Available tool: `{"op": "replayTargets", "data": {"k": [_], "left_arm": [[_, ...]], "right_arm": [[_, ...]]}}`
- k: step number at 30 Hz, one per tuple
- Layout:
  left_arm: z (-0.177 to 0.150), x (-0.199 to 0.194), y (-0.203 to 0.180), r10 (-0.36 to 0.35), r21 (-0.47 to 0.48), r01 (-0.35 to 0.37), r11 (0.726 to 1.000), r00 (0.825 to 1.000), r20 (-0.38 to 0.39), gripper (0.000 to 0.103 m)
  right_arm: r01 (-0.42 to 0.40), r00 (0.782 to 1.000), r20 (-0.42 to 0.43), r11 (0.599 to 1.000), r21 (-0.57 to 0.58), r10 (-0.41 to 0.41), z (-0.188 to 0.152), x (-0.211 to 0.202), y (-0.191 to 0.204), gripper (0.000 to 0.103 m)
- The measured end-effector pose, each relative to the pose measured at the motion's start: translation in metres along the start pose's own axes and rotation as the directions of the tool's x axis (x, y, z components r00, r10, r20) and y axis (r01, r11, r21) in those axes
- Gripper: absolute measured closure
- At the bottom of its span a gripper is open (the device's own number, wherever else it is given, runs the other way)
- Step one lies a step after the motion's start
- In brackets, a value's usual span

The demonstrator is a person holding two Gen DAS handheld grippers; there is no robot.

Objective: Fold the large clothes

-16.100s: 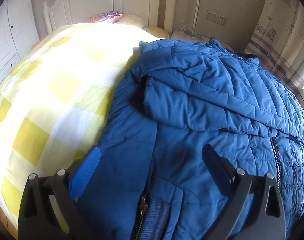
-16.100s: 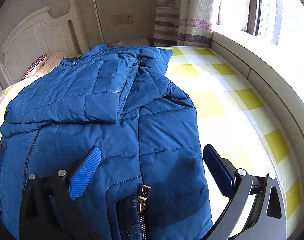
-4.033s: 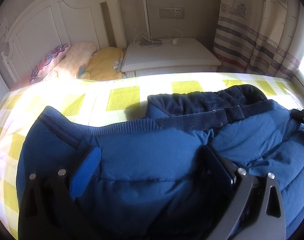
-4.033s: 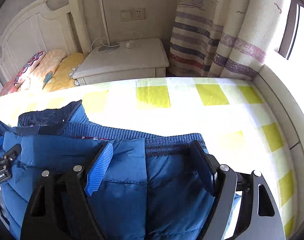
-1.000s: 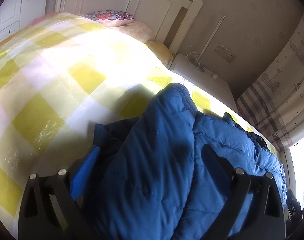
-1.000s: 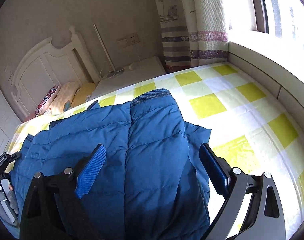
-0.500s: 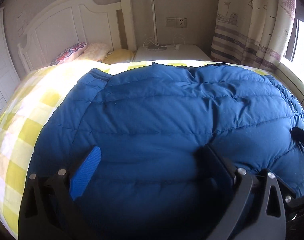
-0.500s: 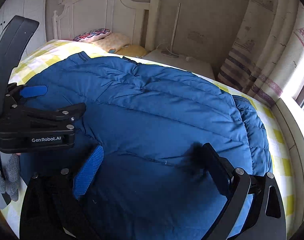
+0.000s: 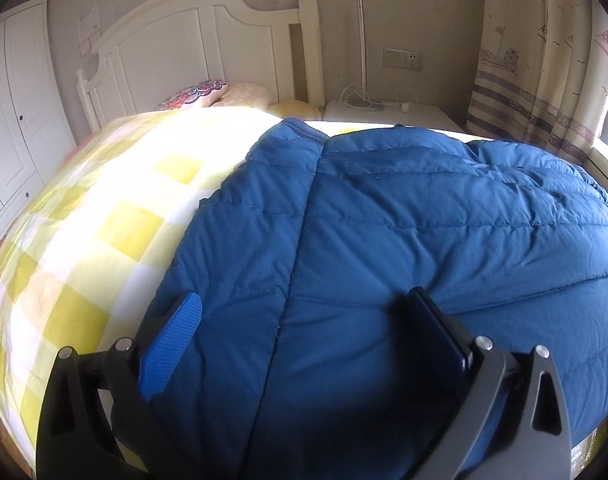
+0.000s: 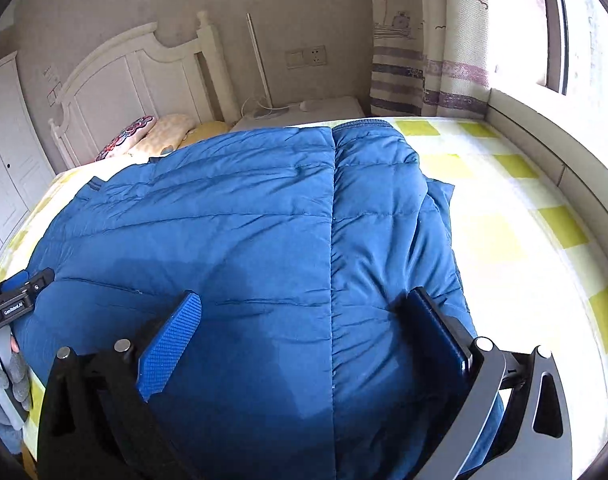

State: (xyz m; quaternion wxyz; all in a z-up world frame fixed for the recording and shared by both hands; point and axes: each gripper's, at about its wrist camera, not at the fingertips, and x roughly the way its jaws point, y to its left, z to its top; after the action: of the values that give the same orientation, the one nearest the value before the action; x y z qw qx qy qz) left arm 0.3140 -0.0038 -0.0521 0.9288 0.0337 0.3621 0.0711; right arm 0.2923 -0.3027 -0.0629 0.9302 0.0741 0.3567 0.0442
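Both grippers hang over a blue quilted jacket (image 9: 423,232) that lies folded in a thick bundle on the bed (image 9: 104,216), which wears a yellow-and-white checked sheet. On the left gripper (image 9: 304,320) the fingers stand wide apart with padded fabric bulging up between them; the pads do not visibly pinch it, so it reads as spread open over the near left part of the bundle rather than gripping. On the right gripper (image 10: 304,318) the jaws are opening, nearly as wide as they go, with the jacket's right part and a vertical seam between the blue pads (image 10: 170,346) but nothing clamped. From the right wrist view the left gripper shows at the far left edge, and beside it a gloved hand (image 10: 4,384) at the near corner of the bed. The jacket covers much of the mattress, its ribbed hem edge (image 9: 304,125) turned toward the headboard end. Beyond it stand a white headboard (image 9: 208,48), a few pillows (image 9: 200,94), a white nightstand (image 9: 387,114) with a slim lamp (image 9: 361,48), and a striped curtain (image 10: 419,52) by the window (image 10: 583,40).
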Motion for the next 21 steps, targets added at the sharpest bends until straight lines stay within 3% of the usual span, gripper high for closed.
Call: {"op": "replayTargets", "data": {"k": [11, 13, 14, 16, 18, 20, 21], "left_arm": [[0.0, 0.0, 0.0, -0.003, -0.006, 0.003, 1.0, 1.0, -0.003, 0.002], [0.0, 0.001, 0.001, -0.003, -0.006, 0.003, 1.0, 1.0, -0.003, 0.002], [0.0, 0.0, 0.001, -0.004, -0.006, 0.004, 1.0, 1.0, -0.003, 0.002], [0.001, 0.0, 0.001, -0.004, -0.006, 0.004, 1.0, 1.0, -0.003, 0.002], [0.001, 0.0, 0.002, -0.006, -0.007, 0.006, 1.0, 1.0, -0.003, 0.002], [-0.001, 0.0, 0.003, -0.013, -0.013, 0.013, 1.0, 1.0, -0.001, 0.002], [-0.002, -0.001, 0.006, -0.017, -0.022, 0.017, 1.0, 1.0, 0.0, 0.002]], "right_arm": [[0.009, 1.0, -0.003, 1.0, 0.022, -0.009, 0.001, -0.004, 0.001, 0.005], [0.049, 0.999, 0.008, 0.998, 0.05, -0.05, 0.0, -0.018, 0.013, 0.005], [0.013, 0.999, 0.038, 0.999, 0.037, -0.014, -0.002, -0.028, 0.025, 0.005], [-0.023, 0.997, 0.066, 0.999, -0.043, 0.026, -0.008, -0.042, 0.056, 0.005], [-0.043, 0.998, 0.041, 0.98, -0.192, 0.052, -0.019, -0.041, 0.095, 0.005], [0.005, 1.0, 0.024, 0.948, -0.319, 0.003, -0.033, -0.031, 0.118, 0.005], [0.005, 0.999, 0.038, 0.948, -0.32, 0.008, -0.037, -0.03, 0.117, 0.005]]}}
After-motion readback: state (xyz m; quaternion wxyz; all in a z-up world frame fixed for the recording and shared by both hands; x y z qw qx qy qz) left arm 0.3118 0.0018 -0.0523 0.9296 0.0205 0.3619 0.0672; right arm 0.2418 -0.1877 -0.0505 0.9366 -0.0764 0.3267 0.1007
